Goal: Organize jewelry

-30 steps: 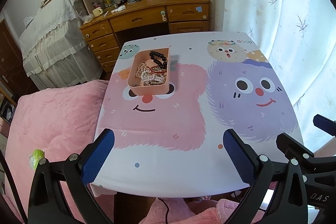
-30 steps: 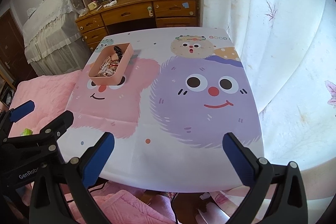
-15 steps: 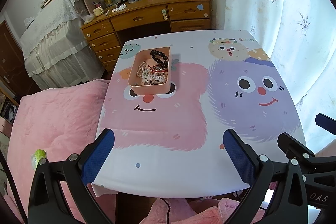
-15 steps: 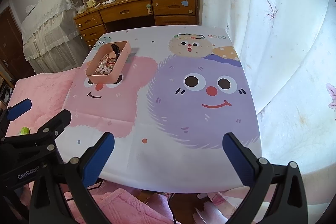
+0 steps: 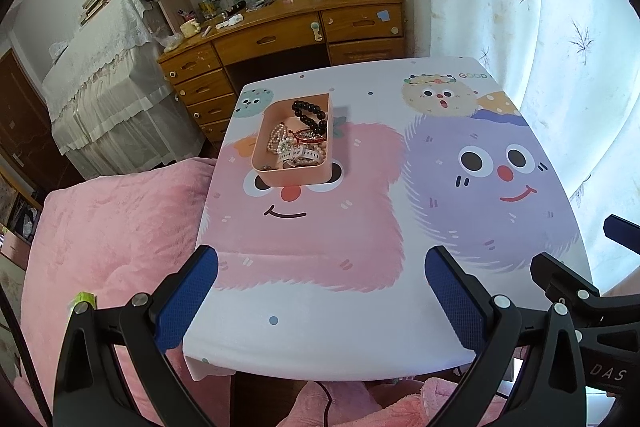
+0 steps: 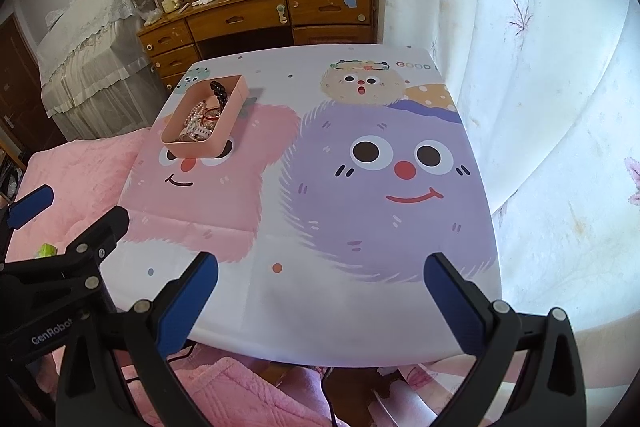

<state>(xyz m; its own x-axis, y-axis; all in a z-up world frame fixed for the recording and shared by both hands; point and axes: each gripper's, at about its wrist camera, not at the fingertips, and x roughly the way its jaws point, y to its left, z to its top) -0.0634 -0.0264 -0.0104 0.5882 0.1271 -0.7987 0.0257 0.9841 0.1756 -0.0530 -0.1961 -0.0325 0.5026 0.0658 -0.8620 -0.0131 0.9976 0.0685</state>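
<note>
A pink box (image 5: 294,175) sits on the far left part of the table (image 5: 320,339); it also shows in the right wrist view (image 6: 196,146). It holds a black bead bracelet (image 5: 310,117), a pearl string (image 5: 276,141), a red bangle (image 5: 306,135) and a white piece. My left gripper (image 5: 320,301) is open and empty over the table's near edge. My right gripper (image 6: 320,301) is open and empty over the near edge, to the right of the left one.
The tablecloth shows a pink monster (image 5: 312,223) and a purple monster (image 5: 484,187). A pink bed cover (image 5: 108,239) lies left of the table. A wooden desk (image 5: 288,31) stands behind it. A white curtain (image 5: 560,39) hangs on the right.
Both grippers have drawn back slightly from the table and stay open. The box and jewelry have not moved.
</note>
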